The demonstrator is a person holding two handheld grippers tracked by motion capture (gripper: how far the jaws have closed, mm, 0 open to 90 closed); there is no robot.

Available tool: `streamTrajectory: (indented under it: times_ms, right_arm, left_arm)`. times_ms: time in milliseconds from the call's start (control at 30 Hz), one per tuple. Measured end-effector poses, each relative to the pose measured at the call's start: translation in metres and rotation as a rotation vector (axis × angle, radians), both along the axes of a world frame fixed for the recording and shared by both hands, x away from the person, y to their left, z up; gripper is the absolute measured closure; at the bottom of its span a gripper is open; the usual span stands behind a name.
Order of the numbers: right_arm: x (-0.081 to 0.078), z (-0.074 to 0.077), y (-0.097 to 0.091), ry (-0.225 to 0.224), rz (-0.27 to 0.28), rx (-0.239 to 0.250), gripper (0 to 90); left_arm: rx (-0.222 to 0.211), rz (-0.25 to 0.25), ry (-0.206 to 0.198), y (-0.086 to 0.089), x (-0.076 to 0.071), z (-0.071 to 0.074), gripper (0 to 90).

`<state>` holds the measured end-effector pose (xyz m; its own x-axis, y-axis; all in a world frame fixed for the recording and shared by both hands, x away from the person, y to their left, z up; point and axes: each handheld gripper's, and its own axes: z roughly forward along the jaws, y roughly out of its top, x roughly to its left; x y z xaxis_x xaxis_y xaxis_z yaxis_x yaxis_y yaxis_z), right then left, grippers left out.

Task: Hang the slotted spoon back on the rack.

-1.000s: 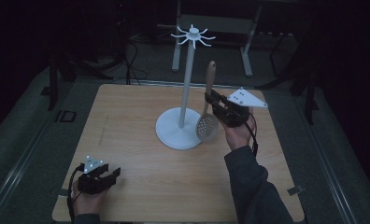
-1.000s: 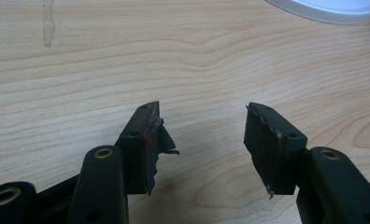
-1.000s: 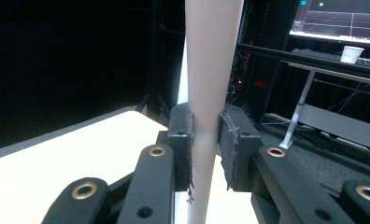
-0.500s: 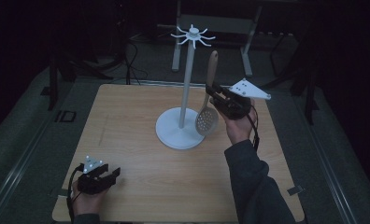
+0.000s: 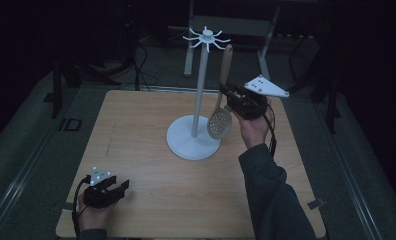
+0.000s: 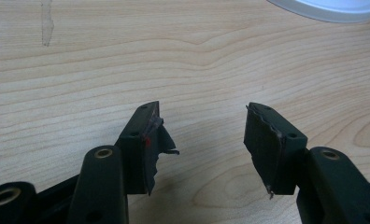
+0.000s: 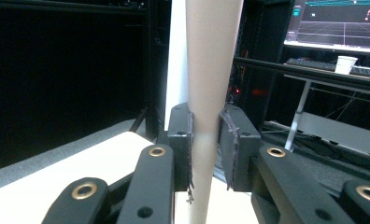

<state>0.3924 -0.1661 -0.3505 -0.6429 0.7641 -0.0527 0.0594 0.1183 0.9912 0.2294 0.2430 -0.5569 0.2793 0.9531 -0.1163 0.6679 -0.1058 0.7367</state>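
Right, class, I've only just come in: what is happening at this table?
A person works at a wooden table with a gripper in each hand. The right gripper is shut on the wooden handle of a slotted spoon, holding it upright in the air beside a white hook stand, its top near the hooks. The left gripper rests low at the near left corner, fingers open and holding nothing.
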Motion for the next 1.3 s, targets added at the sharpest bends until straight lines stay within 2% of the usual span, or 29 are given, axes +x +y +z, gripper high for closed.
streamTrajectory:
  times_ms: [433, 600, 967, 1167, 1300]
  right_arm:
    - [0.009, -0.001, 0.006, 0.042, 0.01, -0.002, 75.3]
    - [0.014, 0.0, 0.011, 0.062, 0.026, -0.014, 75.3]
    - [0.021, -0.001, 0.019, 0.081, 0.019, -0.033, 74.9]
    - [0.019, -0.003, 0.016, 0.066, 0.009, -0.029, 73.2]
    - [0.015, -0.001, 0.014, 0.053, 0.009, -0.014, 68.9]
  left_arm:
    - [-0.005, 0.005, -0.004, 0.0, 0.0, 0.0, 46.4]
    - [-0.007, 0.006, -0.005, 0.0, 0.0, 0.0, 46.4]
    - [-0.008, 0.008, -0.008, 0.001, 0.0, 0.0, 46.3]
    - [-0.008, 0.008, -0.008, 0.001, 0.0, 0.0, 46.3]
    - [-0.007, 0.008, -0.008, 0.001, 0.0, 0.0, 46.3]
